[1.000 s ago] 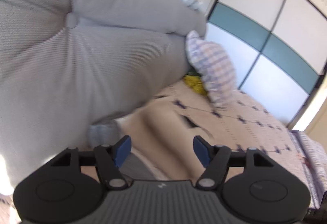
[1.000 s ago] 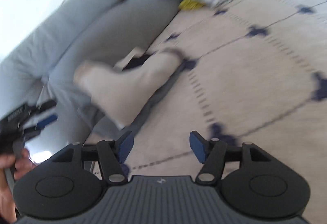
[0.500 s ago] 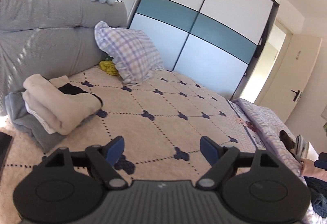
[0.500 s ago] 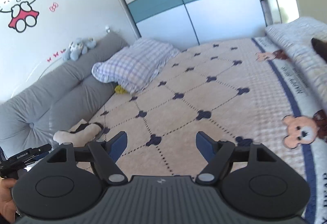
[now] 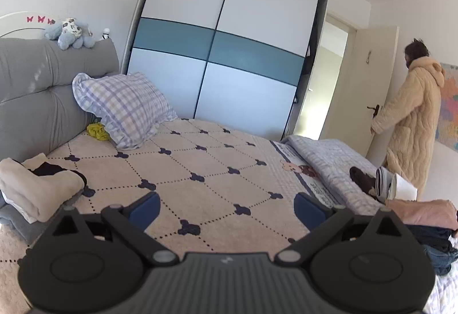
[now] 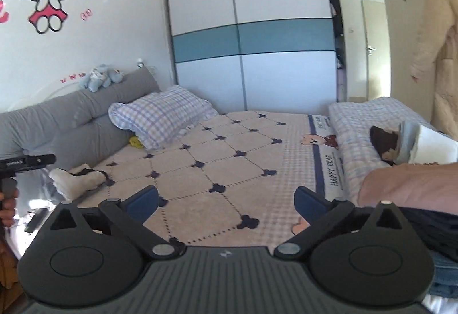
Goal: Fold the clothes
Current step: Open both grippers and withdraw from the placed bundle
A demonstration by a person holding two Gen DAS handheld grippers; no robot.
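Observation:
A folded cream garment (image 5: 37,188) lies on a folded grey one (image 5: 14,221) at the bed's left edge, near the grey headboard; it also shows in the right wrist view (image 6: 75,180). A pile of unfolded clothes, pink on top (image 5: 423,212) over dark blue (image 5: 432,239), lies at the right; in the right wrist view the pink garment (image 6: 409,185) is close to the right fingertip. My left gripper (image 5: 226,206) is open and empty above the bedspread. My right gripper (image 6: 226,199) is open and empty. The left gripper's body (image 6: 25,162) shows at far left.
The bed (image 5: 217,159) has a beige cover with dark bear shapes. A checked pillow (image 5: 126,107) leans on the headboard (image 5: 31,102). A folded quilt (image 5: 329,159) lies at the right. A person in a beige robe (image 5: 412,122) stands by the door. A wardrobe (image 5: 229,50) stands behind.
Both grippers have pulled back and up from the folded cream garment by the headboard and turned to face across the bed. Both stay open and empty.

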